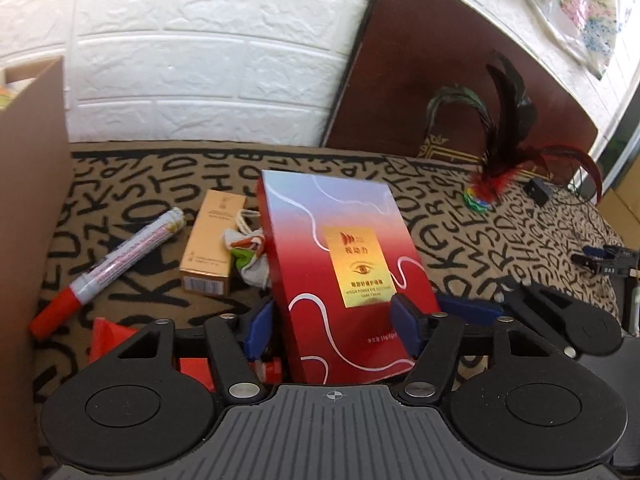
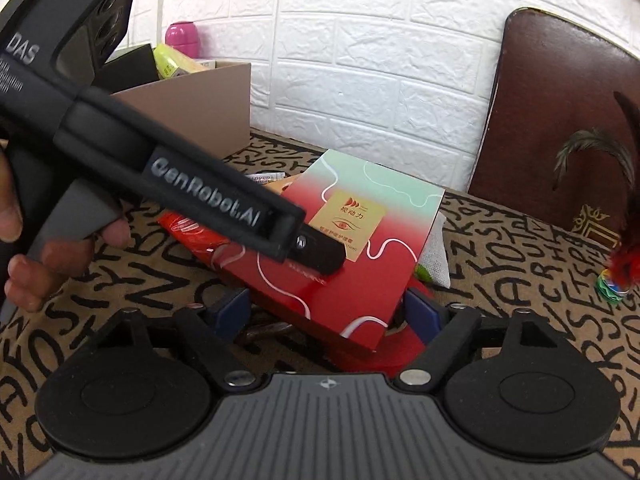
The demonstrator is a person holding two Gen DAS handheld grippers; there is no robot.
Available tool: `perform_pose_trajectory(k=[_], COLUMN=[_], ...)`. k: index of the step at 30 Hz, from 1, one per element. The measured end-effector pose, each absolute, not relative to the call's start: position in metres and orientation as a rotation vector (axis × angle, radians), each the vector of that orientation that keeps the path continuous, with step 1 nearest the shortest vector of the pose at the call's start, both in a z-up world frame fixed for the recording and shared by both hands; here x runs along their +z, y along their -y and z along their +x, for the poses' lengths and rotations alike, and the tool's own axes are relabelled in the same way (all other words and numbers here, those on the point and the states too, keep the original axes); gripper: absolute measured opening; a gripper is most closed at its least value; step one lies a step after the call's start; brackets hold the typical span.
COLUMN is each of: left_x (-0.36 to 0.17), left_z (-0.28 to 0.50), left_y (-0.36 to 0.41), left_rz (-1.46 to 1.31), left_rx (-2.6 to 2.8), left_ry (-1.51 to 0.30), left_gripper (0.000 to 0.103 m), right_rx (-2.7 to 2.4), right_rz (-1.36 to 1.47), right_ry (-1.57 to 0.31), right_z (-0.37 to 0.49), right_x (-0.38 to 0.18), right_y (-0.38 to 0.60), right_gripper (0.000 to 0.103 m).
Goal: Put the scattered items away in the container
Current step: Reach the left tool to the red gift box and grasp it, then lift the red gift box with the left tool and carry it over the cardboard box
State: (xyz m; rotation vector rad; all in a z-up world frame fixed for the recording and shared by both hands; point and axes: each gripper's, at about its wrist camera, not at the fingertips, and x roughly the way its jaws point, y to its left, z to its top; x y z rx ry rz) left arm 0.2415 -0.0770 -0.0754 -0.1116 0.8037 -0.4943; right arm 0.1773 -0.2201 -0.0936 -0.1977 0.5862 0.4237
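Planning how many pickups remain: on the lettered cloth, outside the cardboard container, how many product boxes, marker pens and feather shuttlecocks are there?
Product boxes: 2 (flat red gradient box, small gold carton)
Marker pens: 1 (red-capped grey marker)
Feather shuttlecocks: 1 (dark-and-red feather shuttlecock)
Total: 4

red packet (image 1: 192,364): mostly hidden under left gripper (image 1: 334,328) | cardboard box (image 1: 28,220): cut off left

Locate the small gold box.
In the left wrist view, the small gold box lies on the letter-print cloth, between the red-capped marker and the red eye-cream box.
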Motion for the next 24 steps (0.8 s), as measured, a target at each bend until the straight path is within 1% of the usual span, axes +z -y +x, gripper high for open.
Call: perform_pose_trajectory(k=[3, 9, 15, 16, 17, 18, 19, 21, 22, 24], left_x=[-0.067, -0.057, -0.077, -0.082, -0.087, -0.091, -0.092, -0.091, -0.09, -0.089], left_z=[0.223, 0.152, 0.076, 0.069, 0.065, 0.063, 0.062, 0.064, 0.066, 0.067], left_y=[0.07, 0.046, 0.016, 0.012, 0.009, 0.004, 0.001, -0.003, -0.003, -0.004], left_rz=[-0.108, -0.104, -0.134, -0.142, -0.154, -0.17, -0.184, -0.19, -0.192, -0.181], left_rx=[-0.49, -0.493, -0.483, -0.486, -0.489, -0.489, -0.484, -0.48, -0.477, -0.459], left_ry=[-0.796, -0.8, -0.873, -0.894, -0.915, -0.922, -0.912, -0.901, -0.895, -0.877], left_gripper=[0.059, 0.059, 0.06, 0.064, 0.071, 0.072, 0.071, 0.076, 0.081, 0.082], right_rx=[0.427, 0.475, 0.58, 0.597, 0.613, 0.629, 0.633, 0.605, 0.598, 0.596], right_rz=[-0.167, -0.131, -0.14, -0.154, -0.172, -0.195, -0.219, -0.255, -0.261, -0.267], right_ry=[-0.593, -0.607, -0.688, -0.707, -0.721, -0.726, -0.725, -0.723, -0.719, -0.715], right_z=[0.161, 0.096, 0.021, 0.011, 0.003, -0.003, -0.007, -0.009, -0.008, -0.003], right_x=[-0.088, -0.075, -0.084, -0.088, -0.092, -0.096, -0.099, -0.1, -0.098, -0.096], right_y=[0.22, 0.204, 0.18, 0.175, 0.172, 0.169, 0.167, 0.165, 0.165, 0.166], right_gripper=[0.078, 0.079, 0.079, 0.079, 0.079, 0.08, 0.081, 0.086, 0.087, 0.088])
